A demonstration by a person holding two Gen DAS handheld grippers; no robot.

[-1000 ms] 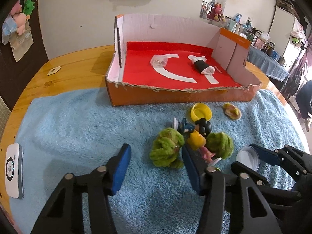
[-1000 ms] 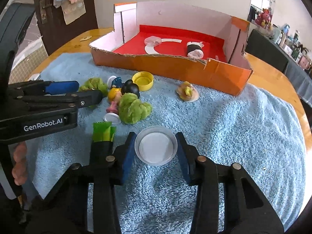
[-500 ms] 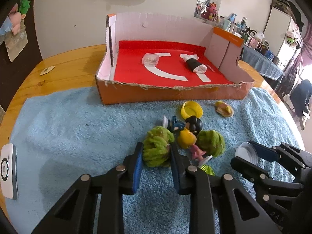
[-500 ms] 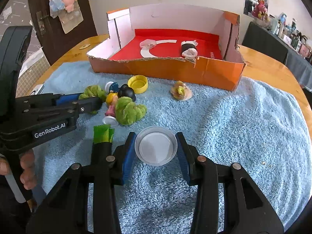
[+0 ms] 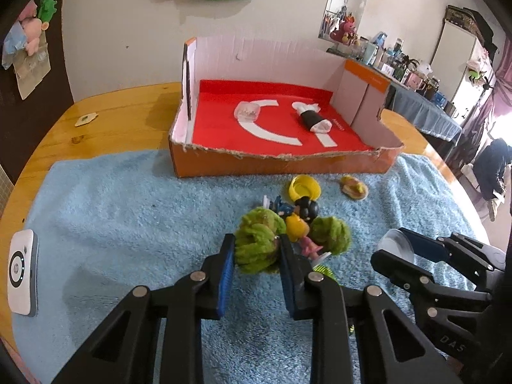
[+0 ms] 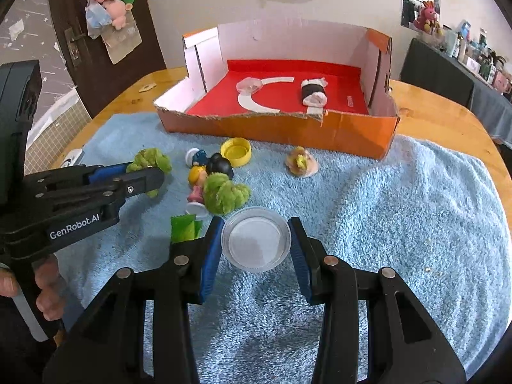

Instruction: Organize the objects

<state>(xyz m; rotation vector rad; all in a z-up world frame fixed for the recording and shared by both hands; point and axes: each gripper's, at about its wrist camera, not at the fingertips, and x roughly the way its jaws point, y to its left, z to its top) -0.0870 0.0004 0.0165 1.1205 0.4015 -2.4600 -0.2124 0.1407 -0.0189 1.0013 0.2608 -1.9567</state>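
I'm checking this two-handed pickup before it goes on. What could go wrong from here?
The left gripper pinches a soft green pom-pom right beside the yellow-haired figurine; lifting may snag or topple it. The right gripper holds the clear shallow cup only by its thin rim, so it might slip or tilt on the way to the cardboard box.

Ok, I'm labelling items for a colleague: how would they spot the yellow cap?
Start at the orange cardboard box on the blue towel. Just before its front wall lies the yellow cap, open side up. It is the only smooth round yellow ring, beside the toy pile.
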